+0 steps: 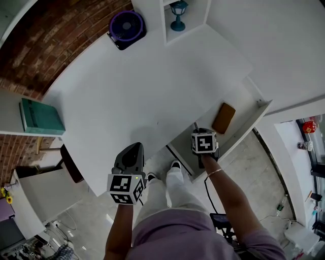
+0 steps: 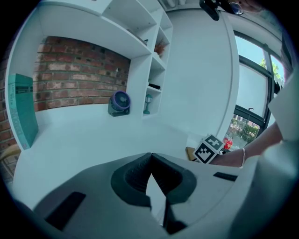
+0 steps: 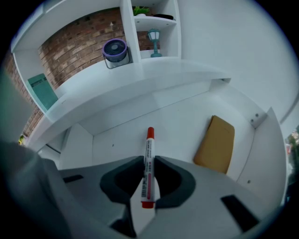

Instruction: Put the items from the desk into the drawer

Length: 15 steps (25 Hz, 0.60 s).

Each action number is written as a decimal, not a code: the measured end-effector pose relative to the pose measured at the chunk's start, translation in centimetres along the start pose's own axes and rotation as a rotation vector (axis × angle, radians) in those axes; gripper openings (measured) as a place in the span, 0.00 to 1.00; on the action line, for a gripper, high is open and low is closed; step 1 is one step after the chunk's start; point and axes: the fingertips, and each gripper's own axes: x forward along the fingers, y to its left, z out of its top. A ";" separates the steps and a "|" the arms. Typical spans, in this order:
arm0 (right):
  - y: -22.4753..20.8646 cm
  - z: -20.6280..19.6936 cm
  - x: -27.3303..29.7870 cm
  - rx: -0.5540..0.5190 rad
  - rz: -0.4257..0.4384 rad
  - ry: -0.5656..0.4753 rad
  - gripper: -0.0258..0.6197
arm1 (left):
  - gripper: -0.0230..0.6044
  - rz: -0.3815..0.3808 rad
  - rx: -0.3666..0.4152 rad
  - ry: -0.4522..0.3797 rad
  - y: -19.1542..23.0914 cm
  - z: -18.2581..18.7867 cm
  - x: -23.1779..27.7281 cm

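My right gripper (image 1: pixel 203 135) (image 3: pixel 149 159) hangs over the open white drawer (image 1: pixel 254 120) (image 3: pixel 112 140) at the desk's right side, pointing steeply down. It is shut on a red marker (image 3: pixel 148 169), whose red cap sticks out past the jaws toward the drawer floor. A flat brown pouch (image 1: pixel 223 118) (image 3: pixel 216 144) lies in the drawer to the right of the marker. My left gripper (image 1: pixel 133 150) (image 2: pixel 151 157) stays above the desk's front edge, its jaws meeting at the tips with nothing between them. The marker is hidden in the head view.
On the white desk (image 1: pixel 142 96) a purple fan (image 1: pixel 127 26) (image 2: pixel 119 102) stands at the back. A blue lamp (image 1: pixel 177 13) sits in the shelf unit beside it. A teal book (image 1: pixel 40 117) (image 2: pixel 21 112) stands on the left shelf. The person's legs are below the desk's edge.
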 end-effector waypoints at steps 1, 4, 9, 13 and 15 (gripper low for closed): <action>0.0 -0.1 0.2 -0.008 -0.001 0.004 0.16 | 0.04 0.003 -0.003 0.000 0.1 -0.1 0.0; -0.1 -0.3 0.5 -0.025 -0.005 0.017 0.16 | 0.04 0.015 -0.017 0.005 0.4 -0.5 -0.3; 0.1 -1.2 1.2 -0.051 -0.007 0.051 0.16 | 0.04 0.028 -0.029 0.009 0.9 -0.9 -0.7; 0.2 -1.8 1.8 -0.090 -0.021 0.071 0.16 | 0.04 0.034 -0.036 -0.001 1.2 -0.6 -0.9; 0.3 -2.0 2.0 -0.107 -0.021 0.076 0.16 | 0.04 0.036 -0.037 -0.006 1.3 -0.5 -0.9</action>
